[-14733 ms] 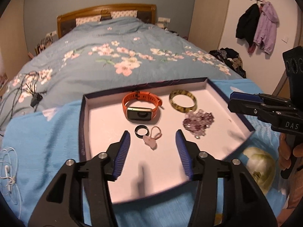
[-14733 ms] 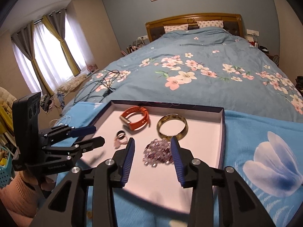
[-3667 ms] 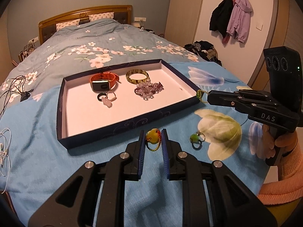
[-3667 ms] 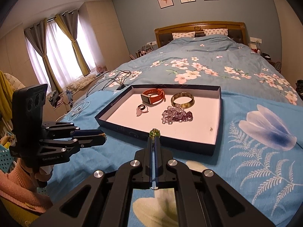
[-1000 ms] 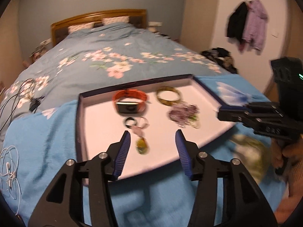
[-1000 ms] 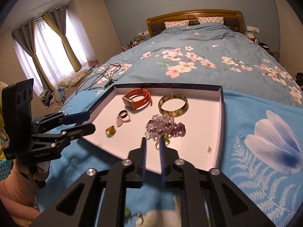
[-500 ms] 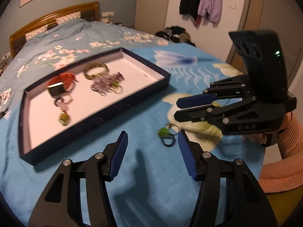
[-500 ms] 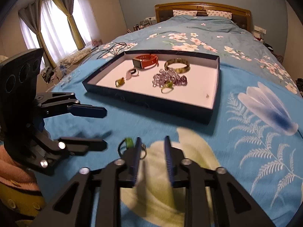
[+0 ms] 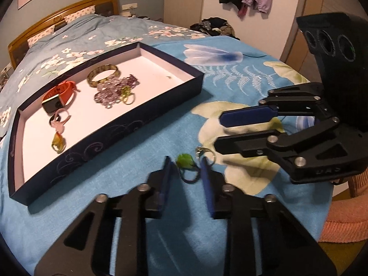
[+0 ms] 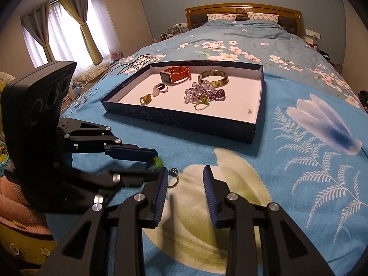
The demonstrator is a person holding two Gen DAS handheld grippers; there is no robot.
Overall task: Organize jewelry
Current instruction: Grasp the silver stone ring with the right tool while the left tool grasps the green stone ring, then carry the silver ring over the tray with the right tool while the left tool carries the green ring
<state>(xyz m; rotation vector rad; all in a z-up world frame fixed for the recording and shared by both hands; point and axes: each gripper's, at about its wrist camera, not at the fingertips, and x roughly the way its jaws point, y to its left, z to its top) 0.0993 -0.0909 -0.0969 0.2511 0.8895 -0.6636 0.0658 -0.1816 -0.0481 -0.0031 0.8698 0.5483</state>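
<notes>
Now my left gripper, jaws apart, straddles the green ring; right gripper apart, empty; I should center before closing.

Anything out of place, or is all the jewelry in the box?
Two pieces lie outside the box, on the blue blanket: a green-stone ring between the left tool's open fingers, and a silver ring beside it.
</notes>
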